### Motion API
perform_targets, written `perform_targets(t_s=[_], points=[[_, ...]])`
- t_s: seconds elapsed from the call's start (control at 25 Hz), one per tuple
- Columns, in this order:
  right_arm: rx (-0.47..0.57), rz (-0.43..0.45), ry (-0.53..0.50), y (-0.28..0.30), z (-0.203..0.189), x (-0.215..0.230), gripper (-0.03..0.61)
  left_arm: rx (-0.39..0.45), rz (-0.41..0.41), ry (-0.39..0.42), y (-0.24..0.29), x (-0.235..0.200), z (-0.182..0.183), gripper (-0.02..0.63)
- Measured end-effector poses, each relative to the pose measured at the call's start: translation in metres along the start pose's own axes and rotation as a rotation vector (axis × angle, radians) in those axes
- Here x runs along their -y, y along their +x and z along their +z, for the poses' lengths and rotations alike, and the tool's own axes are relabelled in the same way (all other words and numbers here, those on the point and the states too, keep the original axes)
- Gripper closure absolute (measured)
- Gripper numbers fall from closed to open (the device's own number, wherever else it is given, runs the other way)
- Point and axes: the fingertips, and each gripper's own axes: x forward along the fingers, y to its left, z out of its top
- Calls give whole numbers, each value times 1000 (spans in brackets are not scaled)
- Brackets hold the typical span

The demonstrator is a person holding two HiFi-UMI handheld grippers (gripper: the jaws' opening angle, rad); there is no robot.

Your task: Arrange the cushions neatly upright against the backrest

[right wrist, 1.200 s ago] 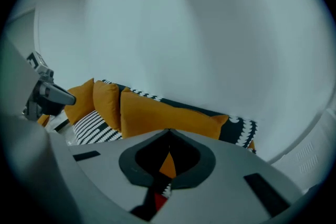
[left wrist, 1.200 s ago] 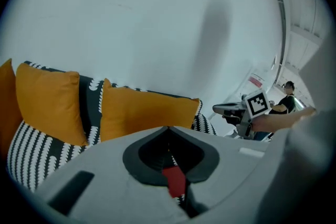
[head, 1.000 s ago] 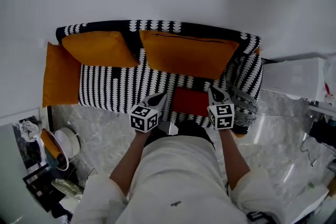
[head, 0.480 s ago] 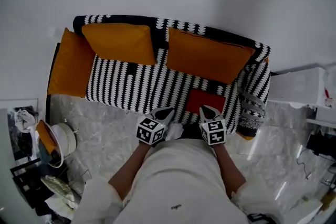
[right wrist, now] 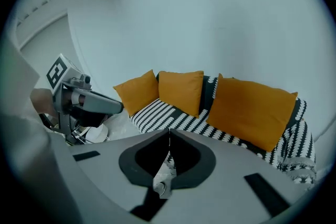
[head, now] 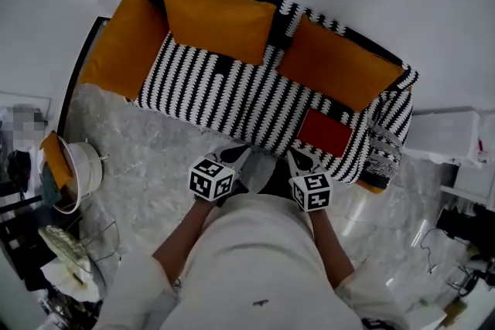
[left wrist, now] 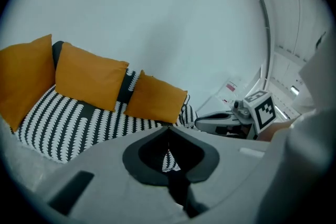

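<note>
Holding left gripper (head: pixel 241 154) and right gripper (head: pixel 297 157) clenched shut, empty, just short of black-and-white patterned fabric sofa (head: pixel 232 98); spotting three orange fabric cushions (head: pixel 220 23) upright on it.

Three orange cushions (left wrist: pixel 89 84) on striped sofa (left wrist: pixel 73 126)

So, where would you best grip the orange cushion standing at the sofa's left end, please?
Pinch its top edge, coming from above on the seat side: the cushion stands upright at the end of the seat, bottom edge down, so the top looks like its freest edge.
</note>
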Motion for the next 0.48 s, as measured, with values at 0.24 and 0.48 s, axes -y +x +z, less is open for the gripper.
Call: perform_targets(t_s=[0.24, 0.48], points=[[-7, 4, 83, -15, -26, -57, 569, -15, -48, 26, -48, -6, -38, 601], [42, -26, 127, -55, -40, -74, 569, -73, -84, 100, -59, 8, -58, 601]])
